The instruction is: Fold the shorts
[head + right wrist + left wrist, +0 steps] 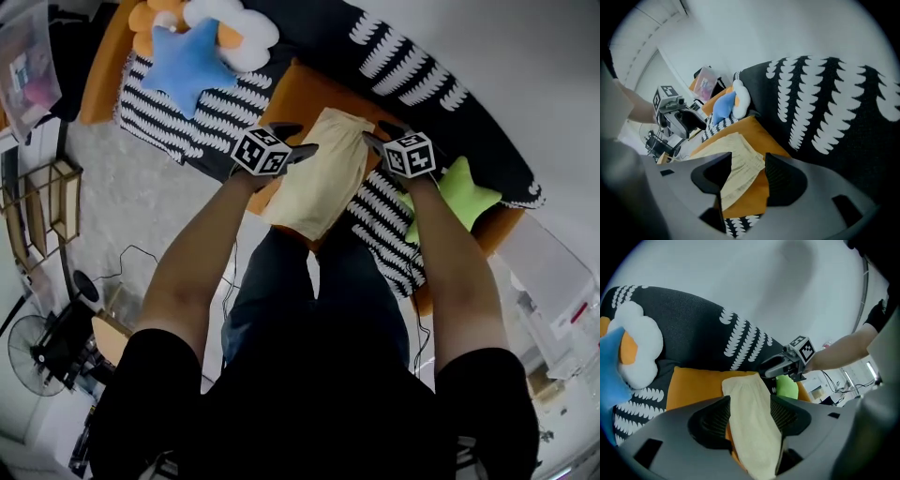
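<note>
The pale yellow shorts (323, 178) lie folded lengthwise as a narrow strip on an orange cushion (314, 89) of the sofa, with the lower end hanging over the front edge. My left gripper (295, 139) hovers at the strip's upper left edge with its jaws open. In the left gripper view the shorts (752, 413) run between the spread jaws of that gripper (750, 401), and neither pad presses the cloth. My right gripper (380, 134) stands open at the upper right corner. In the right gripper view the waistband end of the shorts (736, 164) shows between that gripper's parted jaws (748, 159).
Behind the cushion rises the black sofa back with white leaf print (412, 66). A blue star pillow (187, 61) and a white flower pillow (234, 28) lie at the left, a green star pillow (461, 192) at the right. A black-and-white patterned cover (178, 112) flanks the cushion.
</note>
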Tool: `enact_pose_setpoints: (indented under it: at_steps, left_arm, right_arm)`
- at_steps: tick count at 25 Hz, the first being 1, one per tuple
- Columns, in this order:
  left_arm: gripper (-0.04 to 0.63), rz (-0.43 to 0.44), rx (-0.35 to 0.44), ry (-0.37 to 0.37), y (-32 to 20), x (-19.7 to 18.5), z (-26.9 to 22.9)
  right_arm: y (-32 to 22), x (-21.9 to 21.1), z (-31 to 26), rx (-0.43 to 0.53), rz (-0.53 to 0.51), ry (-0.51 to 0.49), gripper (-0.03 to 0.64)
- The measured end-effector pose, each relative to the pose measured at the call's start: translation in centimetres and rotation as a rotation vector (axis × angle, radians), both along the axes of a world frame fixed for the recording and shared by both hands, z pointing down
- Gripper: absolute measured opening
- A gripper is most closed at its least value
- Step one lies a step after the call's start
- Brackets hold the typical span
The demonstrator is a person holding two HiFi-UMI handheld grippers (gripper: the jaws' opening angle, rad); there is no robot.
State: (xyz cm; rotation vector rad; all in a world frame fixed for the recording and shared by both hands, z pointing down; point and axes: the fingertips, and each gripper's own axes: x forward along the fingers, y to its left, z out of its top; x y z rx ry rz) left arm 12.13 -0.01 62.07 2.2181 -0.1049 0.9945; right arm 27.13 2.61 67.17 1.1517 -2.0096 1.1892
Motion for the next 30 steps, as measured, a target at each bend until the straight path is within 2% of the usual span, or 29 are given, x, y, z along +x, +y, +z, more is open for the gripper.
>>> enact_pose_setpoints:
  at_steps: [5,10,15,19,22,26,28,30]
  left_arm:
    - [0.278,0.044,0.007,-0.028,-1.9,2.1,3.5]
    - [0.27,0.012,-0.029,-0.02,-3.5,4.6,5.7]
    - [0.249,-0.006,-0.088,-0.07,-3.3,4.9,8.8]
    - [0.184,0.008,-0.132,-0.089,-2.2,4.5,10.0]
    - [0.134,0.001,-0.134,-0.095,-2.1,4.4,10.2]
    - [0.066,0.015,-0.127,-0.092,-2.7,4.9,10.0]
    - [0.046,0.041,-0.111,-0.09,-3.0,5.2,9.7]
    - [0.04,0.065,-0.086,-0.091,-3.3,5.5,9.4]
  right_arm:
    - [-0.9,0.2,3.2,-0.03,0.048,-0.028,0.236]
    - [-1.0,-0.8,5.2,-0.061,0.053,-0.083,0.242]
    - [-1.3,-1.5,6.4,-0.073,0.069,-0.103,0.241]
    - [-1.4,-1.8,6.4,-0.07,0.084,-0.124,0.227]
    - [-1.0,-2.2,6.1,-0.061,0.046,-0.125,0.198]
    - [-1.2,-2.9,5.7,-0.082,0.022,-0.165,0.151]
    - [-1.5,-3.1,5.5,-0.094,0.008,-0.167,0.105]
    - [-2.0,-2.8,5.2,-0.098,0.008,-0.157,0.094]
